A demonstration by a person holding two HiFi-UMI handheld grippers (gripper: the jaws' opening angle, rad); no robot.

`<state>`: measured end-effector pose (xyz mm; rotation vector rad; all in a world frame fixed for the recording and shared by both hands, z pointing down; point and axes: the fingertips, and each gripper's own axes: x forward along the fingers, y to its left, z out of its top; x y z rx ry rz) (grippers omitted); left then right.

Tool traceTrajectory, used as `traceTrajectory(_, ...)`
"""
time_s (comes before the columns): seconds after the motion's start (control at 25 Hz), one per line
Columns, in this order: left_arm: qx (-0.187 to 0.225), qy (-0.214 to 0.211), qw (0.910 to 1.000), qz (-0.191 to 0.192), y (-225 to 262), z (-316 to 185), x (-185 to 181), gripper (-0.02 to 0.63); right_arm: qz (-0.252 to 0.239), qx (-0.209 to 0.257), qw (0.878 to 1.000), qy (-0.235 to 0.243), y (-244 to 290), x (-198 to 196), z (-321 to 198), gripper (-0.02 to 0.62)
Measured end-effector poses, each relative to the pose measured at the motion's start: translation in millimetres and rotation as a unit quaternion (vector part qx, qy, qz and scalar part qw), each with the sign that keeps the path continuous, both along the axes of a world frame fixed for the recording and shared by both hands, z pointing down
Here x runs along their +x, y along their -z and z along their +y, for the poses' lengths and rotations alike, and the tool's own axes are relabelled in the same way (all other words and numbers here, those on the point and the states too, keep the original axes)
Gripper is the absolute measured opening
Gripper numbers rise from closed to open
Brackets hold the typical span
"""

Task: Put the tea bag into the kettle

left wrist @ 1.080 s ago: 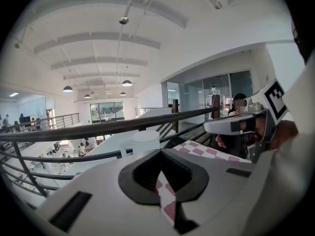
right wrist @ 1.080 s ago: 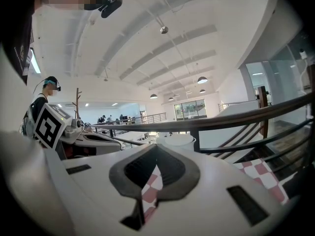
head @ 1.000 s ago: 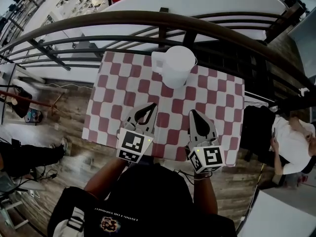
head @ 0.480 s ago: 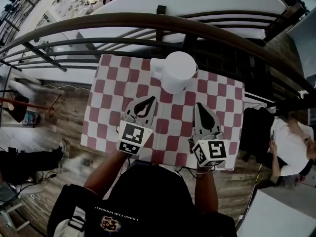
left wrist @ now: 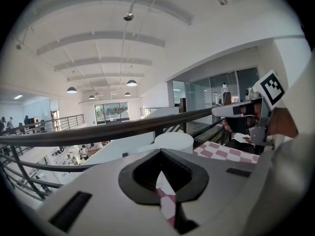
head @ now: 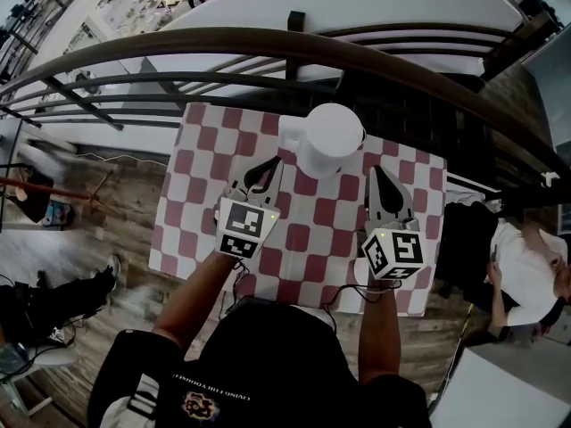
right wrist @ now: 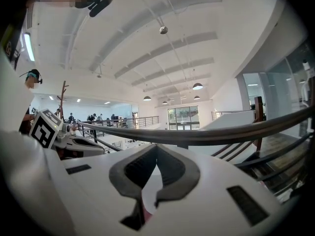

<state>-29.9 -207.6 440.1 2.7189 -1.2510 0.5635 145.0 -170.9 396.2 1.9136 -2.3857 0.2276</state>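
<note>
Hovering over the checkered counter [head: 192,194], we hold the left gripper [head: 271,165] and right gripper [head: 380,175], jaws clenched empty, flanking the white kettle [head: 328,138] at the far edge.

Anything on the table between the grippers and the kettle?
Nothing visible: only bare checkered cloth lies between the left gripper, the right gripper and the kettle. No tea bag is in view, and the kettle's top looks closed.

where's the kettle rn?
Head view: the white kettle stands at the centre of the checkered table's far edge, next to the railing. It is ahead of and between the left tongs and right tongs.
</note>
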Motion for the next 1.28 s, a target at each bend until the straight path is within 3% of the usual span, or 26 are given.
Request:
traceTrajectory(0.4, 0.012, 0.025, 0.9996, -0.005, -6.8, -56.5, 3.4, 0.000, 0.004, -0.004, 1.000, -0.006, -12.7, 7.0, -43.2, 0.012)
traceTrajectory(1.04, -0.015, 0.050, 0.9982, -0.029, -33.1, -106.3, 11.3, 0.000, -0.001, -0.054, 0.999, -0.007, -46.6, 10.5, -69.4, 0.014)
traceTrajectory(1.28, -0.021, 0.056, 0.9981, -0.013, -31.7, -114.5, 12.1, -0.002, 0.002, -0.053, 0.999, -0.008, -42.6, 13.0, -73.8, 0.017)
